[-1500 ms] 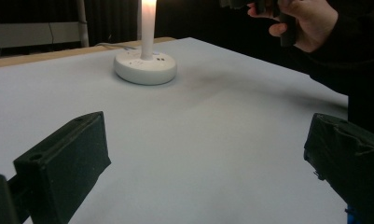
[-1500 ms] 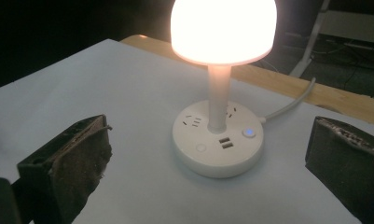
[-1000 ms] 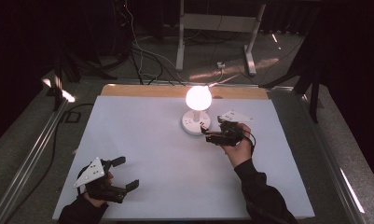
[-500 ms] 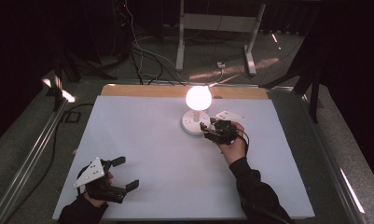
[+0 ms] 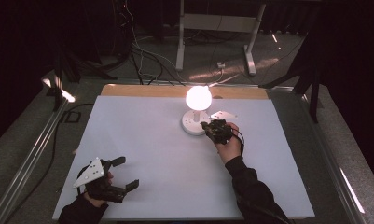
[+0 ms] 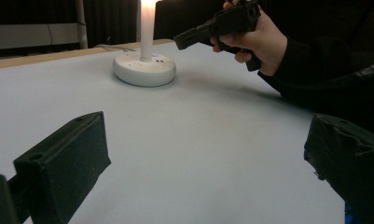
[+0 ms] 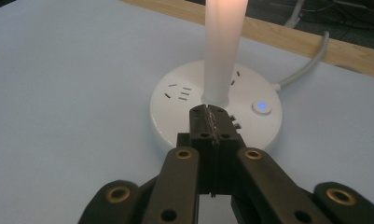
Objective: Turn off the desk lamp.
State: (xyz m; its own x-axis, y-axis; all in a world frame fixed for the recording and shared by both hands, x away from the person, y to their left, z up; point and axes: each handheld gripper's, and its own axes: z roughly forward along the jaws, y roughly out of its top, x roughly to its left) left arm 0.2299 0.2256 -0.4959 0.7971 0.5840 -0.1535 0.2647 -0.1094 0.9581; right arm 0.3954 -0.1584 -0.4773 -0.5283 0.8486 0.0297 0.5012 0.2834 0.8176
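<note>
From above, the lit lamp (image 5: 198,98) stood at the worktop's (image 5: 152,140) twelve o'clock. The right claw (image 7: 211,116), pressed together, hovered over its base, whose blue button (image 7: 261,107) glowed. The left claw (image 5: 121,173) gaped apart at seven o'clock.

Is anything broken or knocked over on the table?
Nothing stands out. The lamp stands upright and lit on its round white base, whose button glows blue. The right gripper is shut just over the base, and the left gripper is open near the table's front edge.
</note>
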